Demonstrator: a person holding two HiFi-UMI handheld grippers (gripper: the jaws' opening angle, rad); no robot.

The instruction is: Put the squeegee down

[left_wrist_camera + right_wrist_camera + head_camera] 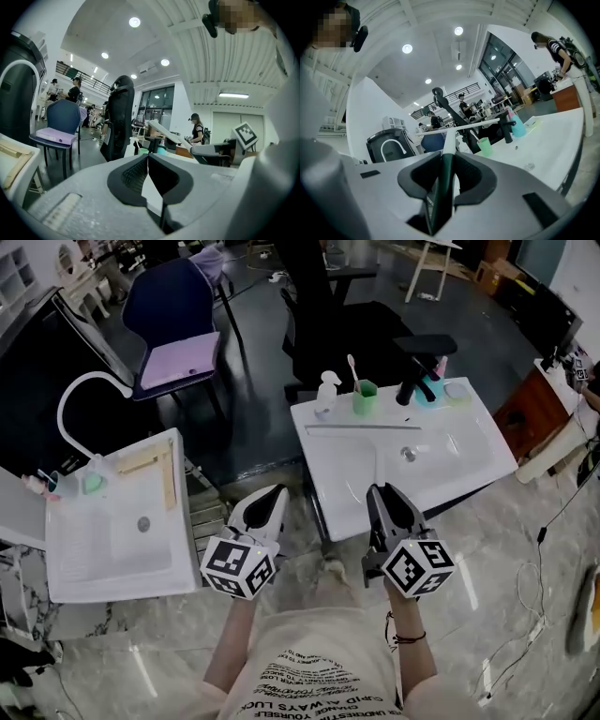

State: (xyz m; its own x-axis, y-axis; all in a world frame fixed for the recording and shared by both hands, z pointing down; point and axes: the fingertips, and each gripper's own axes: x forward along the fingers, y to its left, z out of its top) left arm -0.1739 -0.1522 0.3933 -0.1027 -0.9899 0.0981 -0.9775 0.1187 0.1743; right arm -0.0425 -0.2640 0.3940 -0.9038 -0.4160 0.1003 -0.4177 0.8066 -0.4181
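Note:
My right gripper (446, 157) is shut on the dark green handle of the squeegee (449, 137). Its white neck runs forward to a long white blade that lies crosswise ahead of the jaws. In the head view the right gripper (382, 491) hovers at the near edge of the white basin (469, 442), and the squeegee blade (366, 427) shows as a thin line over the basin's back ledge. From the left gripper view the squeegee blade (161, 127) appears as a slanted white bar. My left gripper (274, 493) hangs beside the basin, its pads (136, 173) together with nothing between them.
On the basin's back ledge stand a white bottle (325, 393), a green cup with a toothbrush (364, 397), a black faucet (412, 381) and a teal cup (429, 390). A second basin (112, 549) with an arched white faucet (80, 390) is at left. Chairs (178, 343) stand behind.

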